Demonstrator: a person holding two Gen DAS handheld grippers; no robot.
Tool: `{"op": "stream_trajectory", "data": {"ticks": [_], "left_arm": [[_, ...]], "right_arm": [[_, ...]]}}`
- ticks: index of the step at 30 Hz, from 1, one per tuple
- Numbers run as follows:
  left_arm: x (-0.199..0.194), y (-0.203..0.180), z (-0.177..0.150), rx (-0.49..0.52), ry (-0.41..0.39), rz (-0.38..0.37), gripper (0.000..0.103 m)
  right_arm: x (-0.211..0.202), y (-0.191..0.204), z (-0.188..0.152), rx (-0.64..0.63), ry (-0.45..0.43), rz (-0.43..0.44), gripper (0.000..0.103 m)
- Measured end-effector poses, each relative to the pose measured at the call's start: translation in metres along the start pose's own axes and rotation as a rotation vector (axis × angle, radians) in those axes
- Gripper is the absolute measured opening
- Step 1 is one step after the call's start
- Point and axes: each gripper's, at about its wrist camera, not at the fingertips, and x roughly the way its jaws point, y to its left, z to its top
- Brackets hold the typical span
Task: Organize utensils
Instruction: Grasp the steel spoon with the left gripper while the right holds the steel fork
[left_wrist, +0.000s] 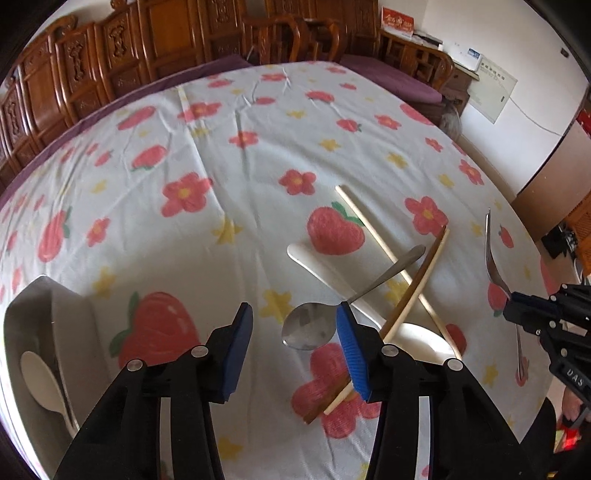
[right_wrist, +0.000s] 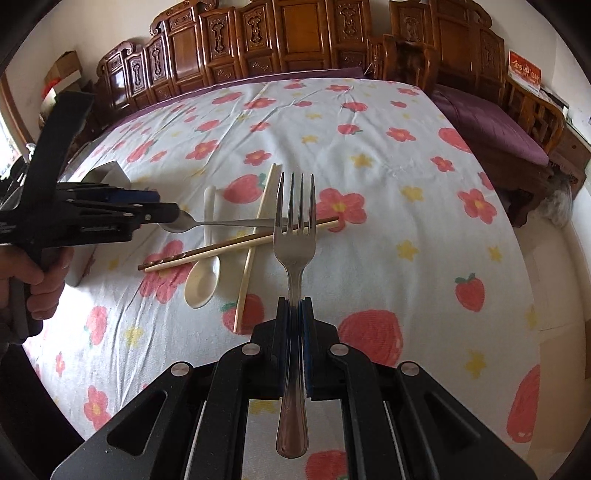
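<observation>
Fork (right_wrist: 294, 236) is sitting clamped at mid-handle in the right gripper (right_wrist: 295, 314), tines pointing forward away from it, long axis along the fingers; thin, stiff, slick metal, so probably best gripped on the flat handle. Left gripper (left_wrist: 295, 314) is hanging half-open, holding nothing, beside the metal spoon (left_wrist: 306, 330) lying among chopsticks (left_wrist: 413, 273) on the flowered surface (left_wrist: 221, 147).

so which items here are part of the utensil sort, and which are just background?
Job:
- steel fork, clamped in right gripper
- steel spoon, by open left gripper
- white ceramic spoon
- wooden chopsticks
- white tray holding another white spoon

Background:
- floral tablecloth
- carved wooden chairs
</observation>
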Motion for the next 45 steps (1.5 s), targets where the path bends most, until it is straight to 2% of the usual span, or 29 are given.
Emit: {"op": "stream_trajectory", "data": {"ticks": [3, 6, 7, 8, 14, 19, 28, 45], "left_arm": [[0.007, 0.001, 0.001, -0.016, 0.034, -0.013, 0.04], [0.011, 0.004, -0.001, -0.042, 0.061, -0.038, 0.031], [0.011, 0.004, -0.002, -0.051, 0.064, -0.049, 0.021], [0.012, 0.004, -0.003, -0.055, 0.068, -0.054, 0.016], [-0.001, -0.003, -0.007, -0.047, 0.055, -0.076, 0.005], [-0.023, -0.016, -0.013, -0.014, 0.014, -0.062, 0.001], [-0.072, -0.018, -0.027, -0.01, -0.102, 0.041, 0.001], [-0.141, 0.043, -0.07, -0.118, -0.218, 0.183, 0.001]], "right_arm": [[0.001, 0.002, 0.0, -0.002, 0.002, 0.009, 0.008], [0.001, 0.002, 0.0, -0.007, 0.001, 0.014, 0.008], [0.001, 0.002, 0.0, -0.007, 0.002, 0.015, 0.008], [0.001, 0.002, 0.0, -0.007, 0.003, 0.016, 0.008], [-0.003, 0.0, 0.001, 0.007, -0.004, 0.026, 0.008], [-0.006, 0.002, 0.001, 0.002, -0.01, 0.029, 0.008], [-0.013, 0.013, 0.003, -0.018, -0.028, 0.046, 0.008], [-0.022, 0.048, 0.003, -0.079, -0.047, 0.086, 0.008]]}}
